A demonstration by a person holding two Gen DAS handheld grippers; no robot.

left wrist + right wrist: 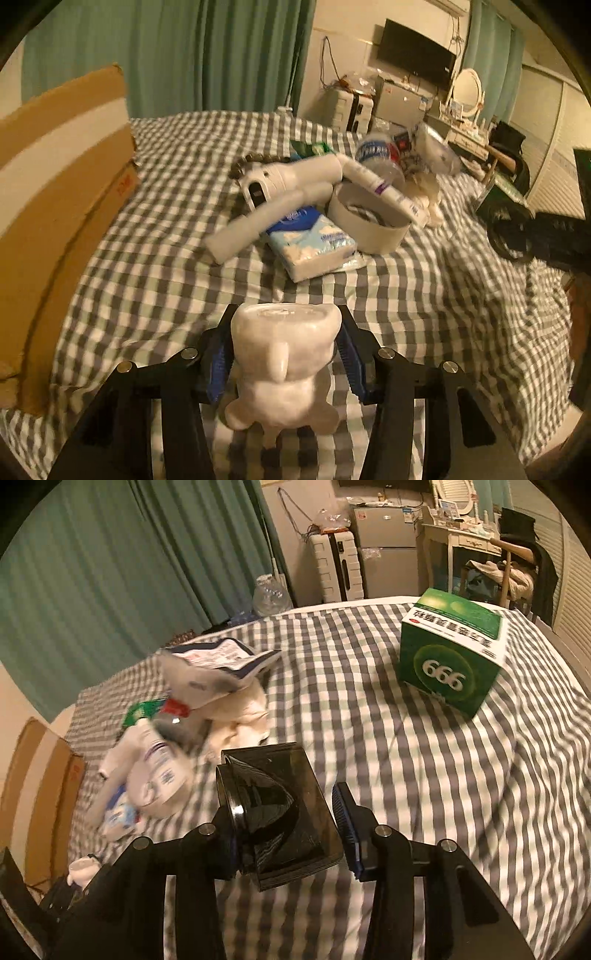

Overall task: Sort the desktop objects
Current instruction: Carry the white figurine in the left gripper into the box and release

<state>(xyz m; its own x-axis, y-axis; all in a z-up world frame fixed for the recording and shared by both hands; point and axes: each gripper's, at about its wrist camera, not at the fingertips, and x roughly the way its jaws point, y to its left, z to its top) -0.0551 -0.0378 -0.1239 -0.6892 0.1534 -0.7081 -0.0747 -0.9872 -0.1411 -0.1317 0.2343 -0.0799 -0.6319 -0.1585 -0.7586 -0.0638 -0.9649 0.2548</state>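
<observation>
A white bear-shaped figure [286,365] is sitting clamped between the left gripper's [284,350] blue-padded fingers above the checked bed [406,295], with a tissue pack [312,245] and round white tub [369,221] lying in the pile beyond. The right gripper [291,827] is carrying a dark translucent box [284,812] against its left finger, though whether the right finger is touching it is unclear, and a green box [452,651] is standing well apart to the right.
</observation>
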